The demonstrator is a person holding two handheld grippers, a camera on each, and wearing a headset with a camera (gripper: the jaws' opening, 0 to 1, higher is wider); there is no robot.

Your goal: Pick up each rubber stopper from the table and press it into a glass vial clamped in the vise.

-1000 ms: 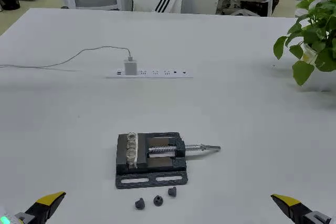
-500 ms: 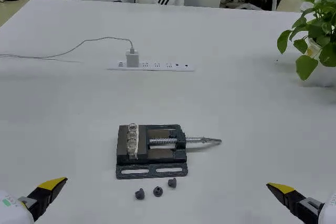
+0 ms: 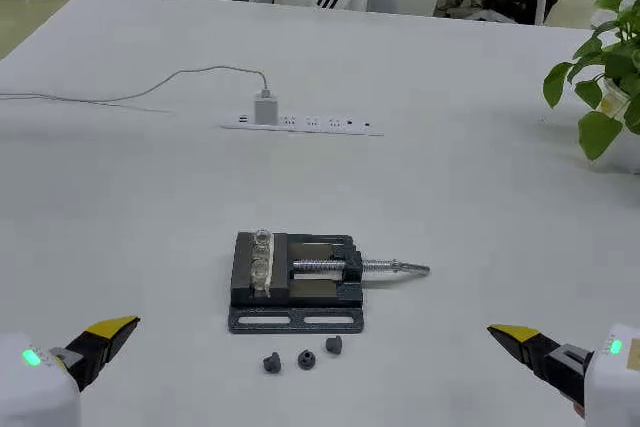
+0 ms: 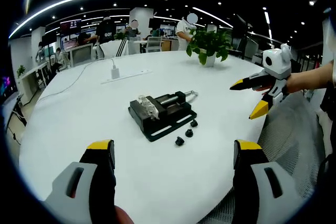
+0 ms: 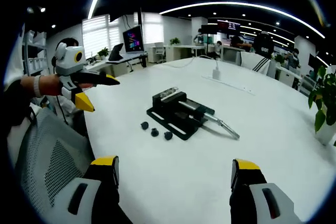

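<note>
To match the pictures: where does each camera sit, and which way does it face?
Head view: on the headset, facing down at the black metal vise; left gripper and right gripper at bottom corners.
Left gripper view: on its gripper, facing the vise; own open jaws, right gripper.
Right gripper view: likewise, with left gripper.
All share the vise.

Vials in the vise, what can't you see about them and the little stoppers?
- Vials: head view, too small and see-through to count or tell if any is plugged.
- Stoppers: three dark specks in every view, too small to tell which end is up.
- Plant: head view, cut off by the right edge.
</note>
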